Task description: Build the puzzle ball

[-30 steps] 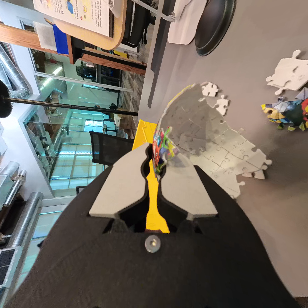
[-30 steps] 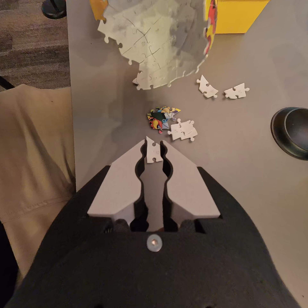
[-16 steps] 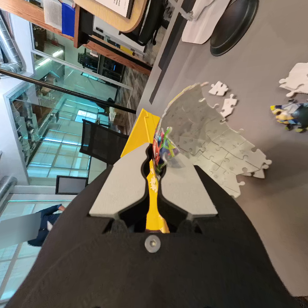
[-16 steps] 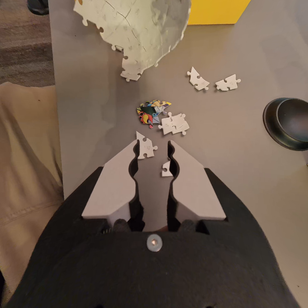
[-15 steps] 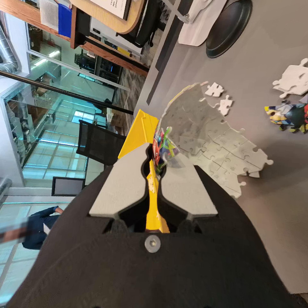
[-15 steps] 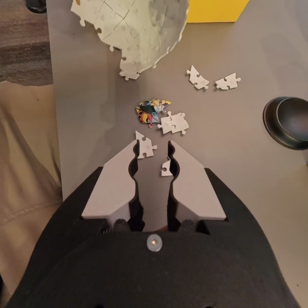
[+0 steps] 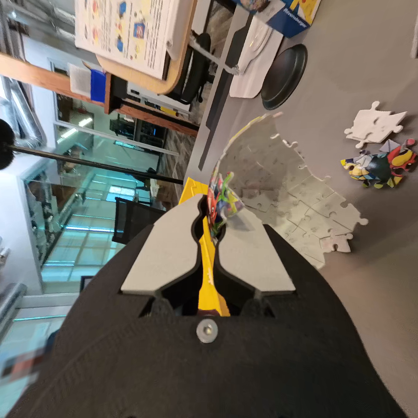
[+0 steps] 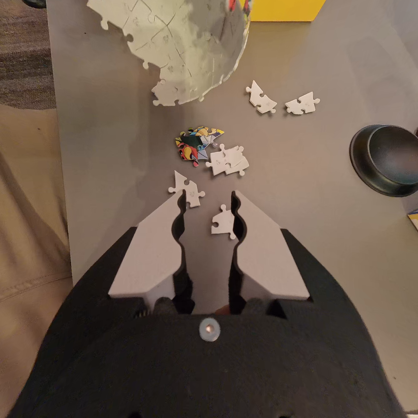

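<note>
**Well, the piece was down and the right tongs stood empty**

Now, a second earlier my right gripper (image 8: 208, 195) had pinched a white piece; here it stood spread, and that white piece (image 8: 187, 189) lay flat just off the left fingertip, a second loose piece (image 8: 222, 221) against the right finger. So that pick was undone, and I judged a fresh grab was needed. My left gripper (image 7: 212, 211) stayed pressed on the rim of the puzzle ball shell (image 7: 278, 181), holding it tipped up at the far side of the table (image 8: 316, 203). The table's left edge ran close beside the pieces, so little slack there; open grey surface lay to the right, short of the black dish (image 8: 384, 158).
</note>
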{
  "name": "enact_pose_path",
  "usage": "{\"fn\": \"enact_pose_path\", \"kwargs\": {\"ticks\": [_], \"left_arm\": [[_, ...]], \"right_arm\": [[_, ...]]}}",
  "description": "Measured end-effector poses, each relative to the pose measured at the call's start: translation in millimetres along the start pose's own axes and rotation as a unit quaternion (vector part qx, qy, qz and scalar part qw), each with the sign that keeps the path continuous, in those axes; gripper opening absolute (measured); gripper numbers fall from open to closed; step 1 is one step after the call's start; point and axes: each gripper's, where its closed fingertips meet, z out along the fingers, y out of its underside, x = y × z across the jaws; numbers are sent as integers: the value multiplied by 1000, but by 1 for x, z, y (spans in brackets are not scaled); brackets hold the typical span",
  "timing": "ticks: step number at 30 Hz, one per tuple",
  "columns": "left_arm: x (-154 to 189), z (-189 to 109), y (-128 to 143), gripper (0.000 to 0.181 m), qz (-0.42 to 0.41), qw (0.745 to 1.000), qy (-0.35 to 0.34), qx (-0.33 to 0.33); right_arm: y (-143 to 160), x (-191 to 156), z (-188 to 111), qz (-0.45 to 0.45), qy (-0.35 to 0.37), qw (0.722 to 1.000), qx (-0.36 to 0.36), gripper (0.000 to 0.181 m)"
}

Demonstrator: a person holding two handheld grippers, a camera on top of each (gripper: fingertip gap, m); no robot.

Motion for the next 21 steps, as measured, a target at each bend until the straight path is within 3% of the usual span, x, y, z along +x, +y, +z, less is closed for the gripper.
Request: {"fn": "enact_pose_path", "kwargs": {"ticks": [8, 18, 21], "left_arm": [[-11, -7, -15, 3, 15, 997, -61, 43], [-17, 1, 7, 3, -44, 998, -47, 9], [-21, 4, 16, 3, -99, 994, -42, 2]], "right_arm": [[0, -1, -1, -9, 1, 1000, 0, 39], [-5, -19, 4, -38, -23, 999, 1, 41], [-15, -38, 5, -62, -51, 997, 13, 40]]}}
